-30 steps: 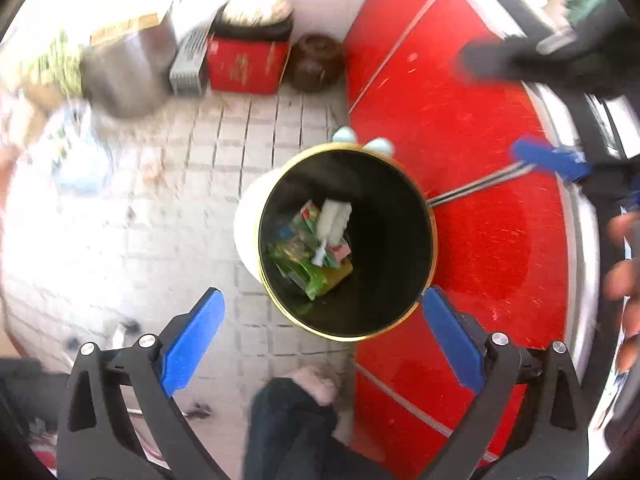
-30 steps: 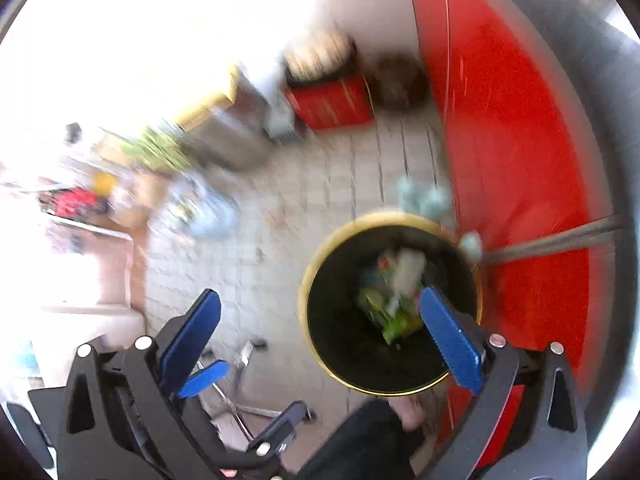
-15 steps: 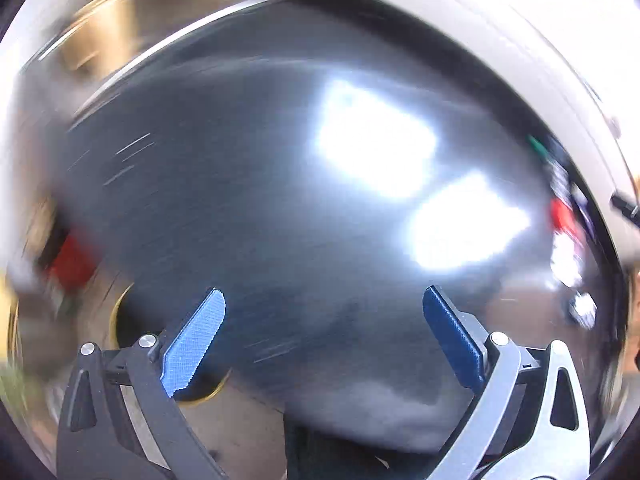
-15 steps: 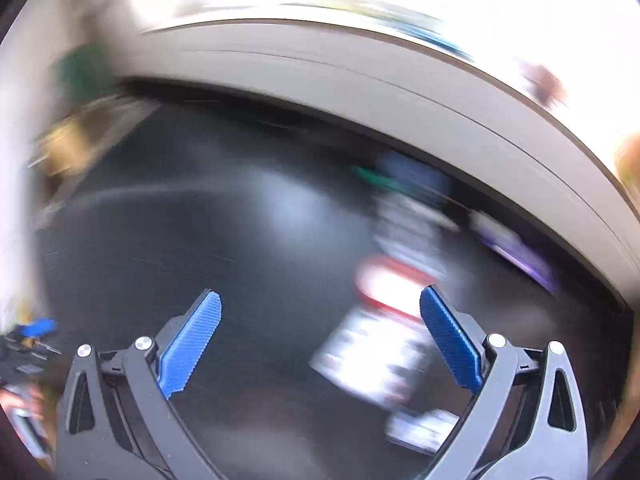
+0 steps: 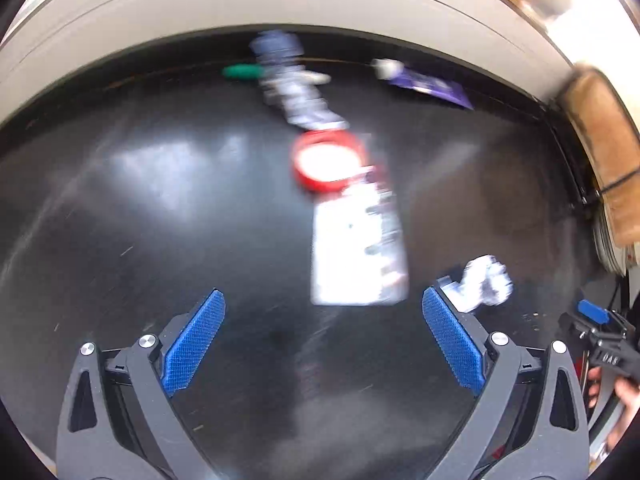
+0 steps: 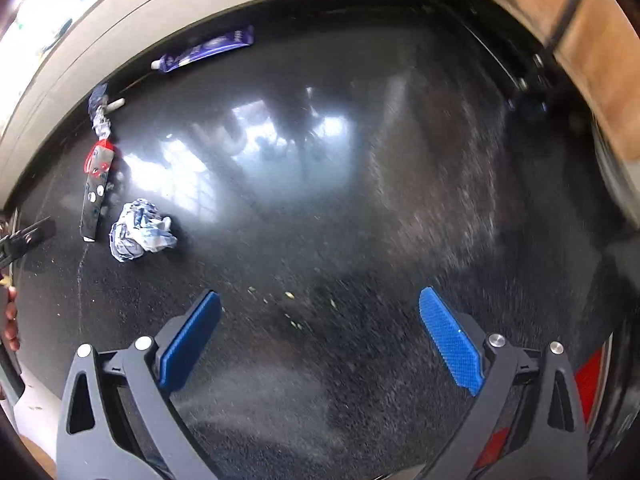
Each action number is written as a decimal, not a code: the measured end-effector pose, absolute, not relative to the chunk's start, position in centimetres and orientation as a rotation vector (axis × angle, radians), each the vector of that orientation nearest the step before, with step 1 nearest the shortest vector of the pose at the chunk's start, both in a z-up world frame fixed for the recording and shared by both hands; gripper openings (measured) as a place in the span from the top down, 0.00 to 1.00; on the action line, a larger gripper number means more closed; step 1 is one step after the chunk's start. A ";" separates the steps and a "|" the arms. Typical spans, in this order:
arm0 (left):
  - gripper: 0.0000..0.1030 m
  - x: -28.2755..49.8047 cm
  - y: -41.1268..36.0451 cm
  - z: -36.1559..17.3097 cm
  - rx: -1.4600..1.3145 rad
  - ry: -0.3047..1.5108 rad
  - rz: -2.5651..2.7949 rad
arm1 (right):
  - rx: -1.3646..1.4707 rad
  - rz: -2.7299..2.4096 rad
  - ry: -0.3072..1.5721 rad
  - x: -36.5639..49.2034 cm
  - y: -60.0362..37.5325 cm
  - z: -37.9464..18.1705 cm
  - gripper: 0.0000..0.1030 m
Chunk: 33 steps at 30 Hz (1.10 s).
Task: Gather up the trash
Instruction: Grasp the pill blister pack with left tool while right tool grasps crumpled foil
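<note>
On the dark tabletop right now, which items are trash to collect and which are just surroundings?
Trash: crumpled paper, flat white wrapper with red end, purple tube, twisted wrapper.
Surroundings: black tabletop, pale rim, brown box.

Purple tube [image 6: 208,50] print too blurred, white packet [image 5: 358,240] lettering unreadable, no legible txt

Trash items scattered on a glossy black tabletop [image 6: 320,208]. A crumpled white-and-blue paper wad [image 6: 138,236] [image 5: 482,282] lies nearest. Just beside it to the left in the right wrist view, a flat, elongated white wrapper with a red end [image 6: 96,188] [image 5: 352,236] lies lengthwise, its red end pointing far. Beyond it, touching or nearly so, sits a crinkled silvery-blue wrapper [image 6: 100,114] [image 5: 290,84]. A flattened purple tube with a white cap [image 6: 204,50] [image 5: 424,80] lies along the far edge, apart from the others.
</note>
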<state>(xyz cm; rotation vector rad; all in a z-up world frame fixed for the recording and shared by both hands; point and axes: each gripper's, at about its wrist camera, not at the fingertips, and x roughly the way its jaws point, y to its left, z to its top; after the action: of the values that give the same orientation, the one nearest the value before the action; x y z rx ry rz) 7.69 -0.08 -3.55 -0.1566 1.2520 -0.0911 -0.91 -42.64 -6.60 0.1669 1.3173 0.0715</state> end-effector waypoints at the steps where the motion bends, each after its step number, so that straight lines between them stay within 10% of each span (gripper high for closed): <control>1: 0.07 8.1 -1.1 -3.7 -0.137 1.256 -0.096 | 0.186 0.078 1.320 -0.8 -42.8 -6.6 0.07; 12: 0.10 11.7 -2.6 -7.8 -0.012 1.383 0.018 | 0.002 0.376 1.333 2.7 -34.7 -8.3 0.07; 18: 0.63 11.4 -0.8 -7.4 -0.023 1.354 -0.001 | -0.171 0.506 1.300 5.1 -29.4 -9.2 0.07; 21: 0.74 10.8 -0.9 -6.9 -0.061 1.358 -0.033 | -0.208 0.554 1.311 6.3 -27.9 -9.7 0.09; 24: 0.74 10.4 -1.9 -7.3 -0.045 1.350 -0.052 | -0.263 0.566 1.261 6.9 -26.7 -9.4 0.33; 26: 0.75 9.9 -2.5 -7.2 -0.037 1.345 -0.061 | -0.270 0.583 1.241 7.0 -26.3 -8.9 0.76; 33: 0.90 8.1 -2.9 -6.5 -0.066 1.335 -0.040 | -0.137 0.578 1.280 7.7 -27.5 -8.3 0.77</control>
<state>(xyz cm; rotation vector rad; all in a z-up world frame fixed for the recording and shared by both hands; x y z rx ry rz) 8.13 -2.91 -6.50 -0.0656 1.3354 -0.0395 7.66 -27.47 -8.30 -0.1367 1.2797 0.5776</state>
